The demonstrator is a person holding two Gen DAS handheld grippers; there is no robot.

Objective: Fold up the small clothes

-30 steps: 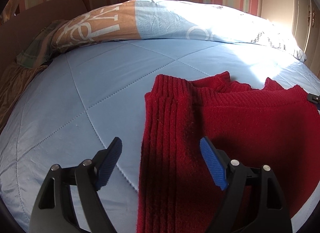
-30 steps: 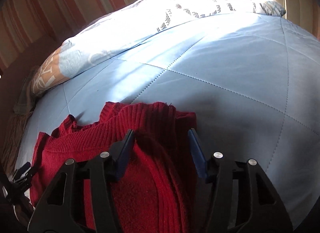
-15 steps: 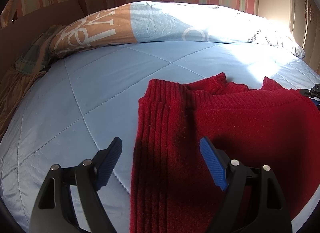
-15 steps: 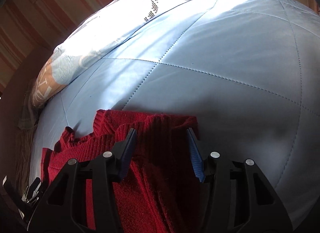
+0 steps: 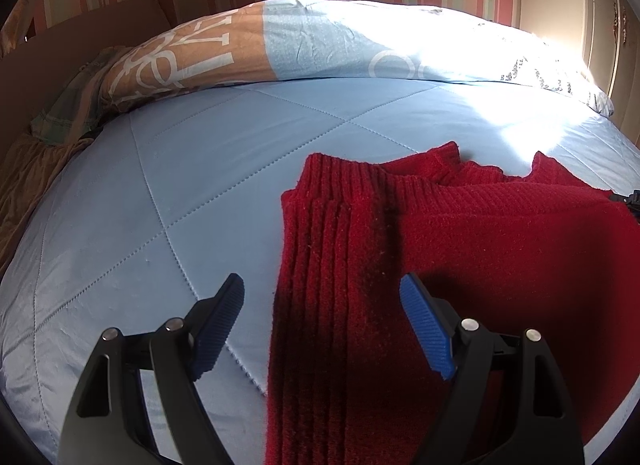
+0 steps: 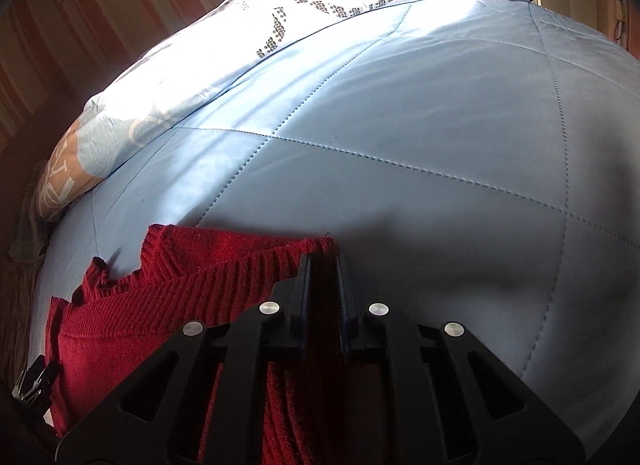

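A red knit sweater (image 5: 460, 265) lies on the light blue quilted bed (image 5: 200, 185), its left part folded over in ribbed layers. My left gripper (image 5: 322, 305) is open just above the sweater's left folded edge, one pad over the quilt, the other over the knit. In the right wrist view the sweater (image 6: 160, 305) fills the lower left. My right gripper (image 6: 323, 269) is shut on the sweater's far right ribbed corner.
A long blue and tan printed pillow (image 5: 320, 49) runs along the far side of the bed, also in the right wrist view (image 6: 280, 25). Crumpled cloth (image 5: 68, 105) lies at the far left. Striped wall behind. Strong sunlight falls at the far right.
My right gripper has closed on the sweater's ribbed corner after moving forward over it. My left gripper stays open and has shifted slightly relative to the folded edge.
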